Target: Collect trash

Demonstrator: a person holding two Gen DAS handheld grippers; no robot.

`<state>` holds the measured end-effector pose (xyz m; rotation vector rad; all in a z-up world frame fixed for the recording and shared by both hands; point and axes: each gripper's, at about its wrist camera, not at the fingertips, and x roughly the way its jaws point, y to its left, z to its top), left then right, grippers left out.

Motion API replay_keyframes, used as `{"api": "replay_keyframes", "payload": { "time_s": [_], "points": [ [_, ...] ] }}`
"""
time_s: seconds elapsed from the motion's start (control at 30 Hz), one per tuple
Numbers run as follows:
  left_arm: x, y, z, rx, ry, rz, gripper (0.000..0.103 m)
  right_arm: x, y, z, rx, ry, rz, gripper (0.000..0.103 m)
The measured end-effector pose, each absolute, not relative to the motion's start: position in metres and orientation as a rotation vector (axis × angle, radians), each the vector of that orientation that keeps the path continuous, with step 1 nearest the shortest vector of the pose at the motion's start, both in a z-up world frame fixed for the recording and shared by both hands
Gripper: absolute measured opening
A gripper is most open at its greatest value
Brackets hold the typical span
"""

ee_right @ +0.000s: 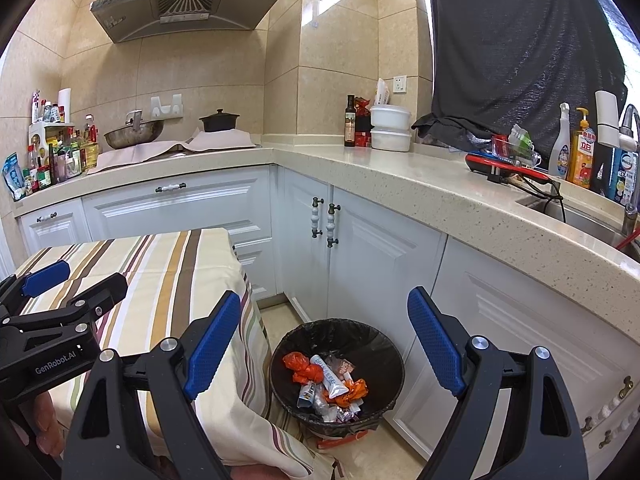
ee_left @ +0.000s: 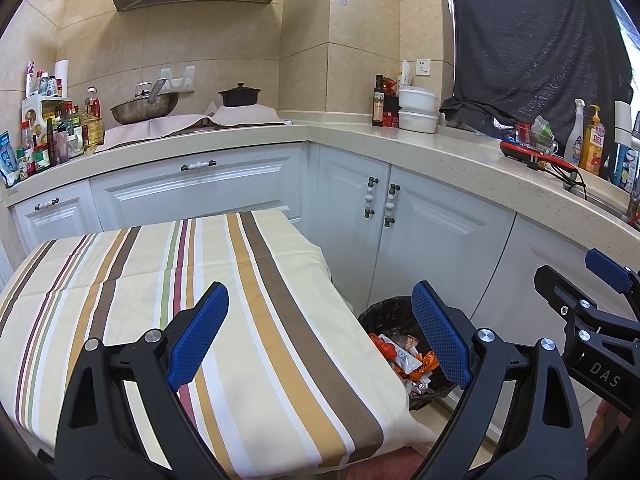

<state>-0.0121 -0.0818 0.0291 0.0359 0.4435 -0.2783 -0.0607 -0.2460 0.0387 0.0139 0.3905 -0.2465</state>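
Note:
A round bin (ee_right: 384,344) with a black liner stands on the floor between the striped table and the white cabinets. It holds trash (ee_right: 328,380): orange wrappers, a white tube, foil packets. The bin also shows in the left wrist view (ee_left: 384,312), partly behind the table edge. My right gripper (ee_right: 324,344) is open and empty, above the bin. My left gripper (ee_left: 320,332) is open and empty, over the table's right edge. The right gripper shows at the right of the left wrist view (ee_left: 592,304), and the left gripper at the left of the right wrist view (ee_right: 60,292).
A table with a striped cloth (ee_left: 160,280) fills the left foreground. White cabinets (ee_right: 360,240) stand under an L-shaped counter (ee_right: 400,172) with bottles, containers, a wok, a pot and a sink (ee_right: 580,216). A dark curtain (ee_right: 520,48) hangs at right.

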Motion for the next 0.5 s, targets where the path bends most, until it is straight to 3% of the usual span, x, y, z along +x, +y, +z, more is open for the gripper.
{"api": "replay_keyframes", "payload": {
  "time_s": [0.5],
  "points": [
    [-0.0109,-0.0795,0.0291,0.033,0.446,-0.273,0.091,-0.0593,-0.2468,0.0380,0.013,0.393,-0.246,0.083]
  ]
}}
